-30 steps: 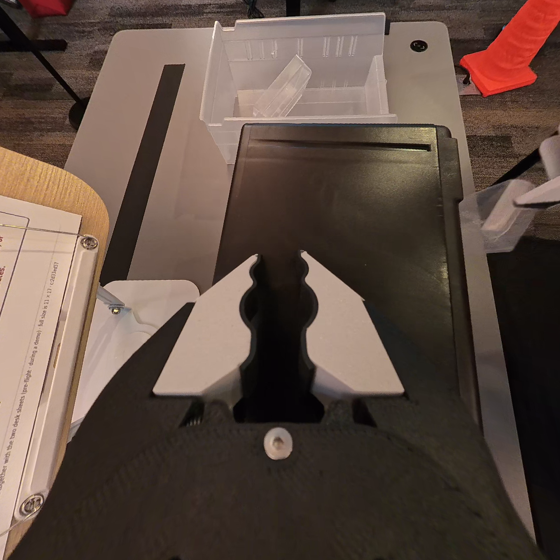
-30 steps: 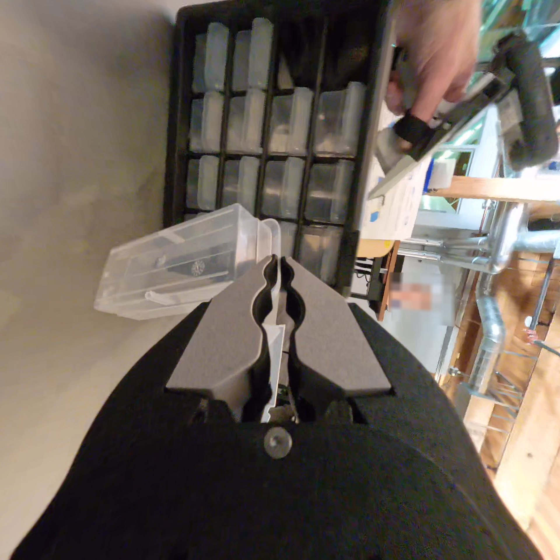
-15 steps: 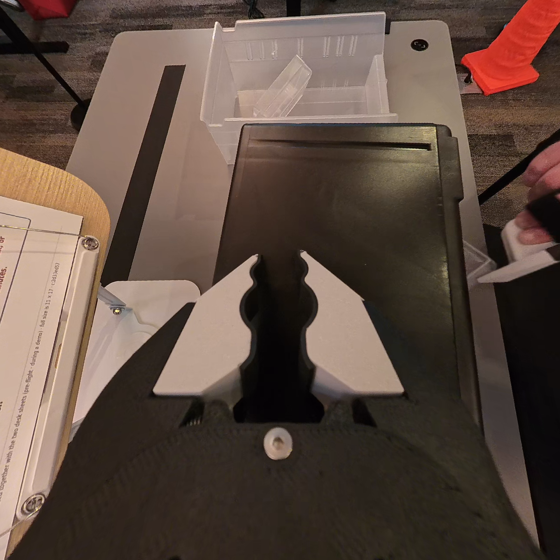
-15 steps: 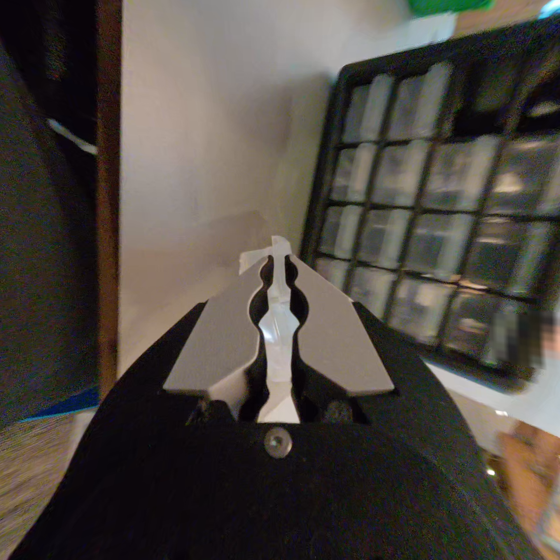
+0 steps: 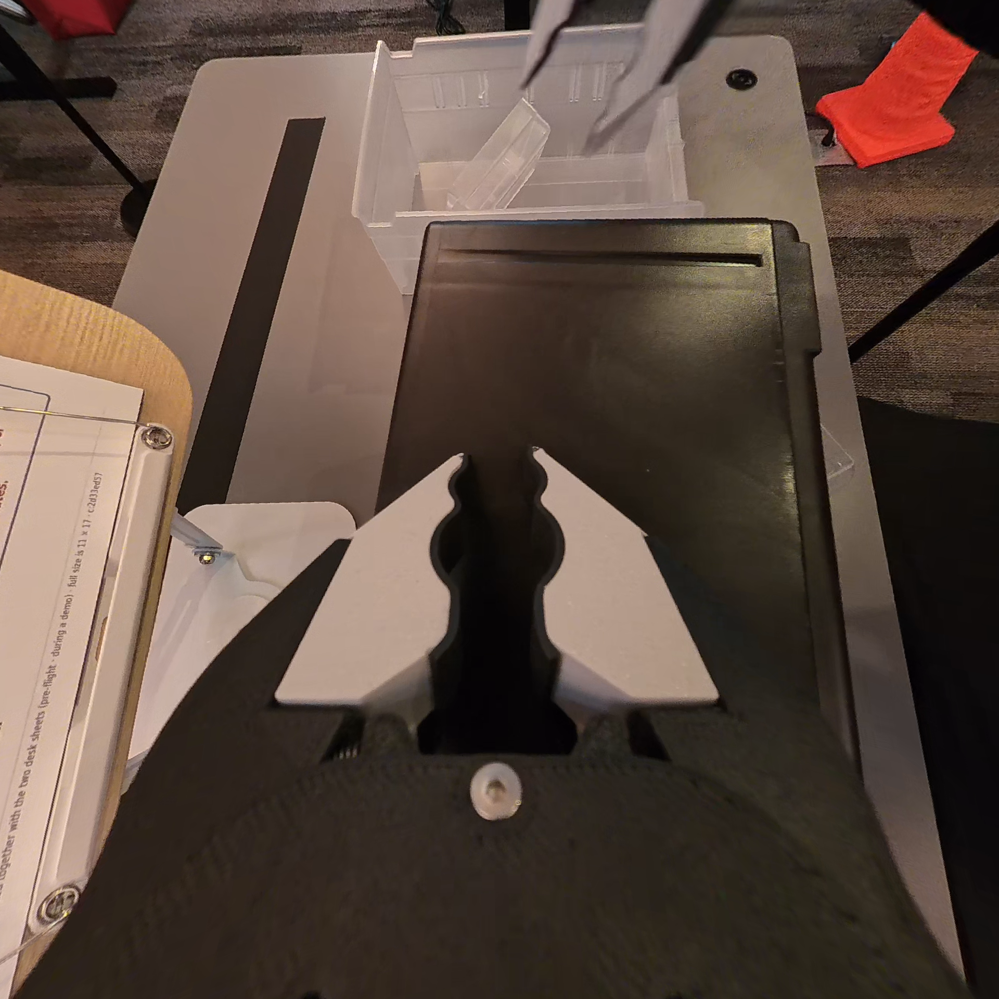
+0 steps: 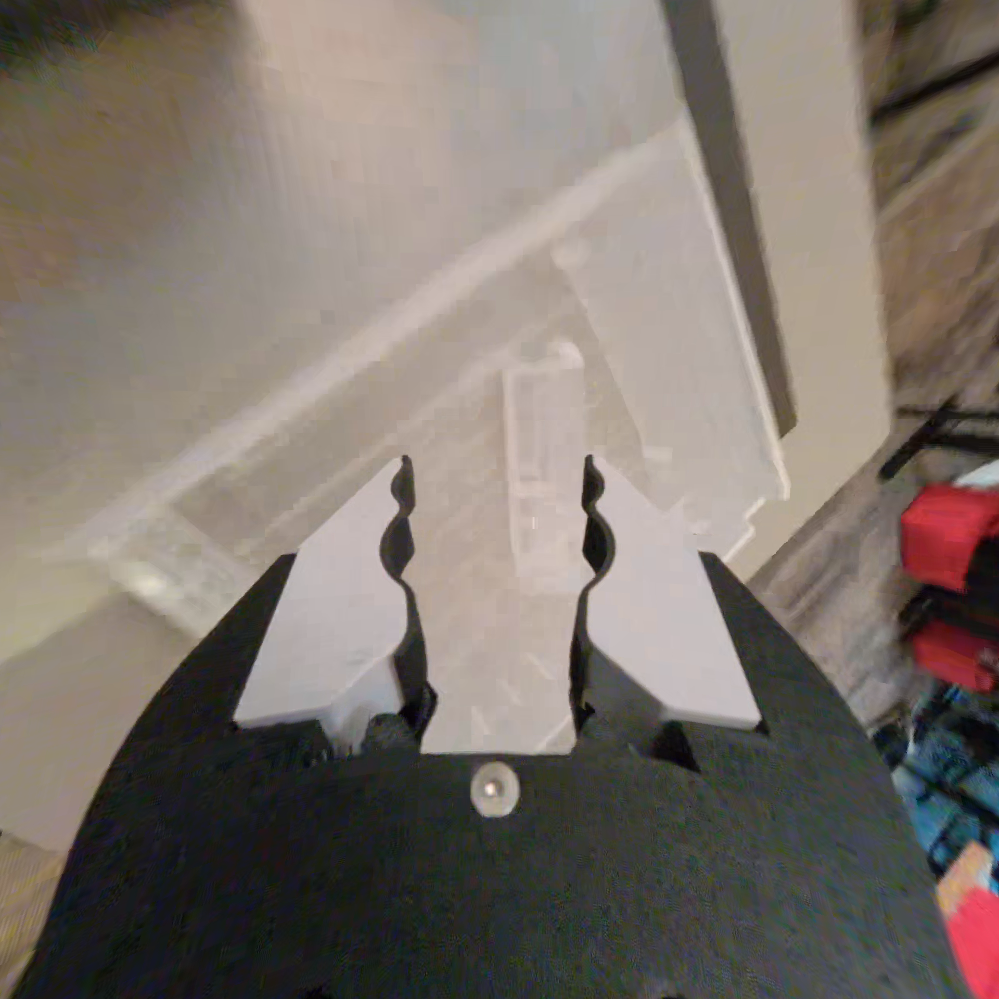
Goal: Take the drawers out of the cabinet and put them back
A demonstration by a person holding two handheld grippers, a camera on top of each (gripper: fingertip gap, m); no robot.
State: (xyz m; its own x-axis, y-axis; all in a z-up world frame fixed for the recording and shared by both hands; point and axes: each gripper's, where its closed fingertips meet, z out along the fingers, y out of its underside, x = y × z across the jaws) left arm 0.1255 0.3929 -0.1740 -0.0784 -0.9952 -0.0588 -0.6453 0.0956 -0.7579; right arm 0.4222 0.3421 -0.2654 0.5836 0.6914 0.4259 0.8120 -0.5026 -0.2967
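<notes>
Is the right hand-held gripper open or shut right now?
Open. In its own view the right hand-held gripper shows a wide gap between its grey fingers, nothing between them; the clear plastic bin lies beyond.

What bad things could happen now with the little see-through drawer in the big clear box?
1. The small drawer leans tilted in the clear bin; it might slide or tip if bumped.
2. The right tongs hang open and blurred over the bin, so they may knock a wall.
3. The bin presses close against the black cabinet, leaving little room to reach in.
</notes>
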